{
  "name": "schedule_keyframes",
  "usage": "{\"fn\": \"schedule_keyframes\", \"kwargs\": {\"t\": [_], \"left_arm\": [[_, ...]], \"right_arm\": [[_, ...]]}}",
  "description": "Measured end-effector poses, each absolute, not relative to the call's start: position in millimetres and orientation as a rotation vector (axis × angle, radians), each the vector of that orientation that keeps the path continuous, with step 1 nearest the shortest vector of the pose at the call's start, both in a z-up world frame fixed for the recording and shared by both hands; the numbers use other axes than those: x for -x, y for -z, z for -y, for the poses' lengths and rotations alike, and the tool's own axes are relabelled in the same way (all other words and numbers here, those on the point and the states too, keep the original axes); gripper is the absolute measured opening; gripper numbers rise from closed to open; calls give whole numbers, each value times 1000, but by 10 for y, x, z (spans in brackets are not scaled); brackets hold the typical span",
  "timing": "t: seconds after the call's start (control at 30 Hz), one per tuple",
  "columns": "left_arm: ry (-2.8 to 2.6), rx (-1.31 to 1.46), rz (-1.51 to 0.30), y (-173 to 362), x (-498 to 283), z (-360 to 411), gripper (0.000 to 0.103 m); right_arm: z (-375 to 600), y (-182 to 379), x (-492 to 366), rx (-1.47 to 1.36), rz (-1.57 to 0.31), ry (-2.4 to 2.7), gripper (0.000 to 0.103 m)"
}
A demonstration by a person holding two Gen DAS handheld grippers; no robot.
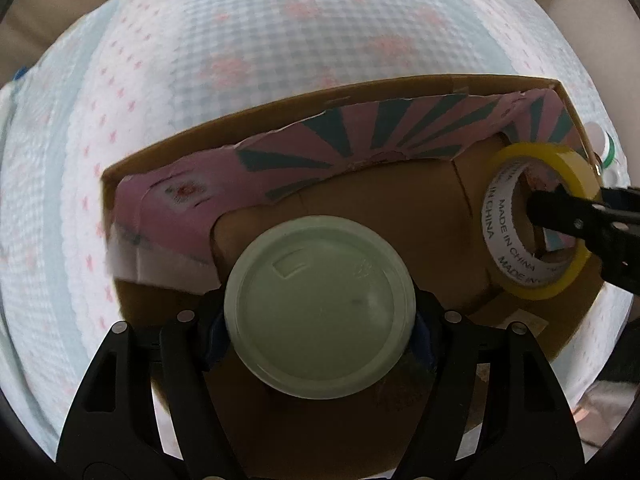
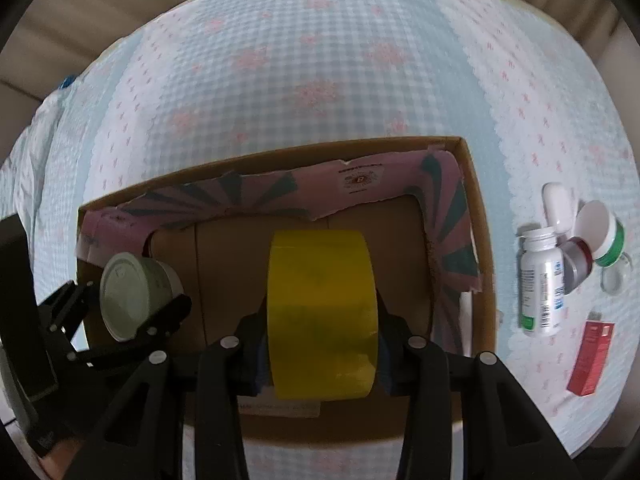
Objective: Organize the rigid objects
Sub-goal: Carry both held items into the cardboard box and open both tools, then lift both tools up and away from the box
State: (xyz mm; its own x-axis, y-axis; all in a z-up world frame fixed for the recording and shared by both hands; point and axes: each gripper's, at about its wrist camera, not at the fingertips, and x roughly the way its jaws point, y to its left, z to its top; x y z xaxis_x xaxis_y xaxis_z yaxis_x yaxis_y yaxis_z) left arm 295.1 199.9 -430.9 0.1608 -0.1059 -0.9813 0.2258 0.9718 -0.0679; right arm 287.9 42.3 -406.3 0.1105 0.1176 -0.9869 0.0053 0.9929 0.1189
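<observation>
My left gripper (image 1: 320,320) is shut on a pale green round container (image 1: 320,304), bottom toward the camera, held over the inside of an open cardboard box (image 1: 280,128) with a torn pink and teal lining. In the right wrist view that container (image 2: 136,296) and left gripper (image 2: 132,300) hang over the box's left side. My right gripper (image 2: 322,336) is shut on a yellow roll of tape (image 2: 322,312), held on edge above the box floor (image 2: 404,264). From the left wrist view the tape roll (image 1: 540,224) shows its white core, with one black finger (image 1: 560,216) through its hole.
The box sits on a light blue checked cloth (image 2: 304,80) with pink flowers. To the right of the box lie a white bottle (image 2: 540,284), a green-rimmed white jar (image 2: 600,236), a small silver and red jar (image 2: 578,264), a white case (image 2: 558,208) and a red packet (image 2: 592,360).
</observation>
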Motion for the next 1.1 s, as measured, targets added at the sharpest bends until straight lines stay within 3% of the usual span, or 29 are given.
{"fn": "schedule_keyframes", "kwargs": {"t": [0.13, 0.17, 0.23, 0.27, 0.3, 0.33, 0.8, 1.1], "left_arm": [[257, -168, -1368, 4223, -2987, -1879, 71], [272, -165, -1361, 4193, -2984, -1865, 98], [297, -140, -1337, 4111, -2971, -1874, 103], [302, -127, -1327, 4072, -2961, -1897, 103], [299, -124, -1324, 4053, -2955, -1919, 103], [287, -125, -1322, 4034, -2943, -1948, 103], [182, -41, -1297, 3765, -2607, -2333, 103], [119, -4, -1210, 3130, -2264, -2449, 103]], "right_arm": [[-389, 4086, -2937, -118, -1466, -80, 38], [-385, 4081, -2956, -135, -1469, -101, 38], [-405, 4044, -2987, -123, -1465, -123, 43], [-409, 4002, -2995, -84, -1451, -120, 66], [-416, 3981, -3002, -65, -1447, -123, 96], [-406, 3966, -3003, -60, -1447, -134, 103], [-328, 3688, -2788, -106, -1323, -169, 103], [-389, 3198, -2472, -98, -1248, -193, 103]]}}
